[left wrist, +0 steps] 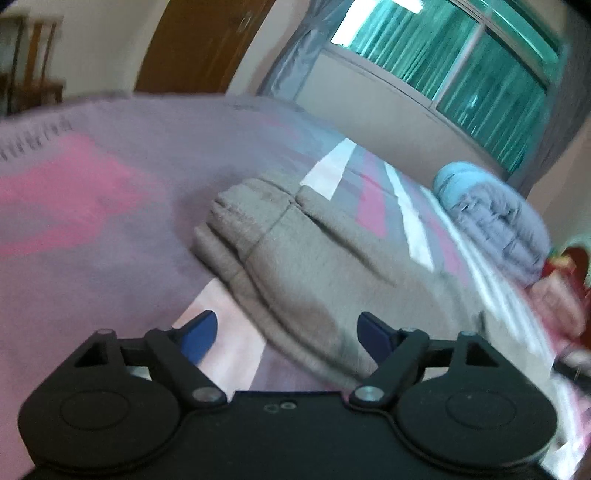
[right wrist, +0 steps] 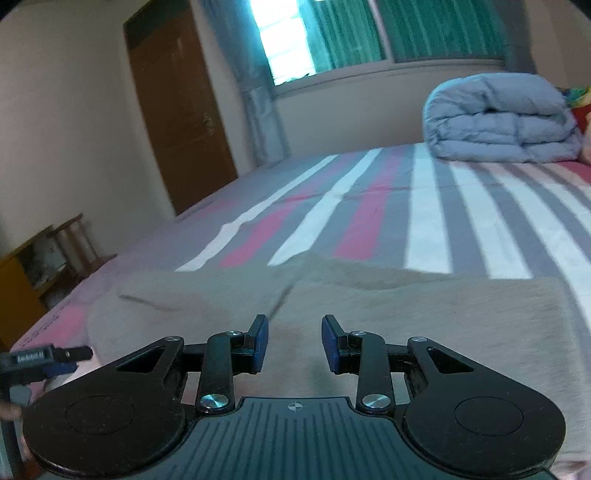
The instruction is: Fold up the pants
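Grey-beige sweatpants (left wrist: 314, 258) lie folded on the striped bed, elastic waistband at the far left end. My left gripper (left wrist: 286, 334) is open wide and empty, just above the pants' near edge. In the right wrist view the pants (right wrist: 369, 302) spread flat in front of me. My right gripper (right wrist: 293, 343) is open and empty, low over the fabric. The tip of the left gripper (right wrist: 48, 360) shows at the far left of the right wrist view.
The bed sheet (right wrist: 424, 221) has pink, grey and white stripes. A folded blue-grey duvet (right wrist: 498, 118) sits at the head of the bed, with colourful bedding (left wrist: 561, 288) beside it. A brown door (right wrist: 177, 110) and a window with green curtains (right wrist: 406, 29) lie beyond.
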Demonstrator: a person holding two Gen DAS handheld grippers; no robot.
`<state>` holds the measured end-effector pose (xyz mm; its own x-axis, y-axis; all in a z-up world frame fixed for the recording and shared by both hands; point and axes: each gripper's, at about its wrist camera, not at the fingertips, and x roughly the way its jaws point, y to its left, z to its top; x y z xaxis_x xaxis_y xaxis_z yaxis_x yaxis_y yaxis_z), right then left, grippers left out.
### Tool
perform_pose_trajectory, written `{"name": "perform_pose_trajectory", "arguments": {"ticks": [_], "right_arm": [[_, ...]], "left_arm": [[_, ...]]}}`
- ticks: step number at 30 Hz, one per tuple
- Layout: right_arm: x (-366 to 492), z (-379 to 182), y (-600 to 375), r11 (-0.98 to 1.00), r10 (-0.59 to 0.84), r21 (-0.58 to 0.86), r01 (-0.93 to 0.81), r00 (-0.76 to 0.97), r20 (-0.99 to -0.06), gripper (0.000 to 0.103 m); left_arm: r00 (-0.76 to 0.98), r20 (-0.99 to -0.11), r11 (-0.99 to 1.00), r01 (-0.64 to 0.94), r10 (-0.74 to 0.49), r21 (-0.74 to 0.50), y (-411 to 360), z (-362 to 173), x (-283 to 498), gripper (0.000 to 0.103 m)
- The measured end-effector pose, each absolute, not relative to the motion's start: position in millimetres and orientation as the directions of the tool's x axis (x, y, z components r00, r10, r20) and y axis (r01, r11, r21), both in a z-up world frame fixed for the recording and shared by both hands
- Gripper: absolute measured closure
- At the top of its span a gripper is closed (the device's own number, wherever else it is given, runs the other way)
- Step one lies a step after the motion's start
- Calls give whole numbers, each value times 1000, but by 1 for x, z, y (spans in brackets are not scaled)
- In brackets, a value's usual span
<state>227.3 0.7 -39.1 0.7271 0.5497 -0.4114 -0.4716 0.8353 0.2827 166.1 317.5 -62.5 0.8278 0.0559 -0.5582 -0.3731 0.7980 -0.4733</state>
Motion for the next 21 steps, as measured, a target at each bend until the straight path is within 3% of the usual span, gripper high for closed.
{"name": "perform_pose_trajectory", "arguments": {"ticks": [5,8,9,10,11,13,14,18,19,21], "right_arm": [[231,-36,-36,861,505,299,-411,755,-418,71],[233,-34,-64,882,462,304,-359,782,-418,71],[233,-33,-73,891,445,301,-341,791,-420,71],[234,-33,-81,897,430,299,-325,796,-425,71],[235,-33,-90,903,417,298,-309,801,-430,71],[237,-33,-108,912,389,308,-270,810,-440,71],[239,-33,-118,913,378,323,-248,812,-445,71],[243,-41,-154,918,327,360,-165,830,-452,71],[248,-50,-158,923,323,349,-159,813,-485,71],[268,-77,-157,937,320,323,-133,701,-638,70]], "left_arm": [[844,-534,714,-343,-50,-610,351,-88,199,30],[865,-496,706,-303,-79,-640,358,-97,216,19],[869,-488,705,-300,-76,-643,359,-98,221,20],[872,-486,709,-301,-66,-637,359,-99,224,25],[872,-489,706,-331,-24,-626,358,-100,221,78],[910,-414,653,-318,8,-687,360,-105,202,81],[922,-384,694,-306,45,-652,351,-103,194,82],[904,-426,666,-340,37,-663,348,-115,195,80],[898,-440,669,-342,26,-659,350,-113,197,79],[886,-463,694,-343,16,-633,349,-108,201,78]]}}
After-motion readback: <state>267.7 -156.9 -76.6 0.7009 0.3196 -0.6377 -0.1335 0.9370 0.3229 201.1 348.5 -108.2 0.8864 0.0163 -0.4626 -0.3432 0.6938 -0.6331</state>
